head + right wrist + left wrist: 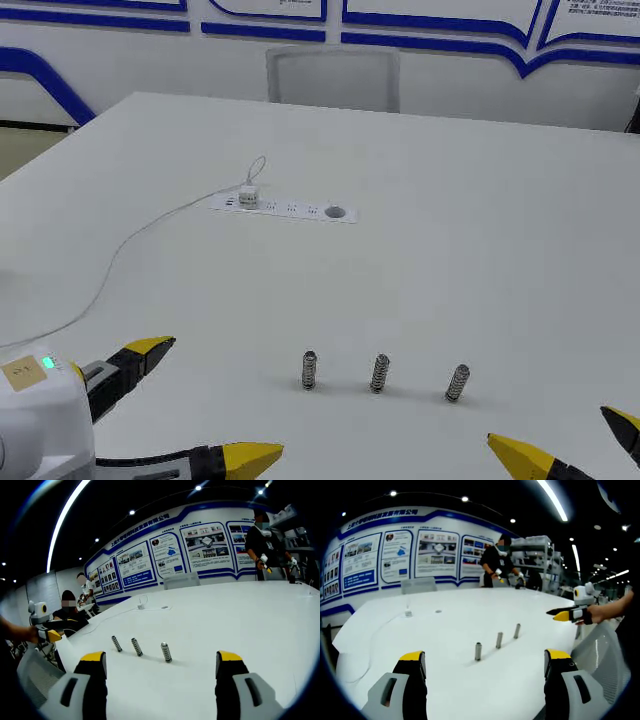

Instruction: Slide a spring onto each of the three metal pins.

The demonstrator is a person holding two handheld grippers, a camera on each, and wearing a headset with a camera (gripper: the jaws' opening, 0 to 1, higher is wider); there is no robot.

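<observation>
Three pins stand upright in a row on the table (480, 160), just ahead of our two claws and between them: the left pin (309, 370), the middle pin (380, 373) and the right pin (457, 382). Each carries a coiled spring (166, 651) along its length. We hold the left claw (200, 405) off to the left of the row, its yellow-tipped jaws spread wide and gripping nothing. The right claw (565, 440) is likewise spread and empty, near the right pin. Well beyond the pins from both claws lies a power strip (285, 209), its white cable (110, 265) trailing back toward the left claw. A grey chair (333, 78) stands at the table's far edge.
</observation>
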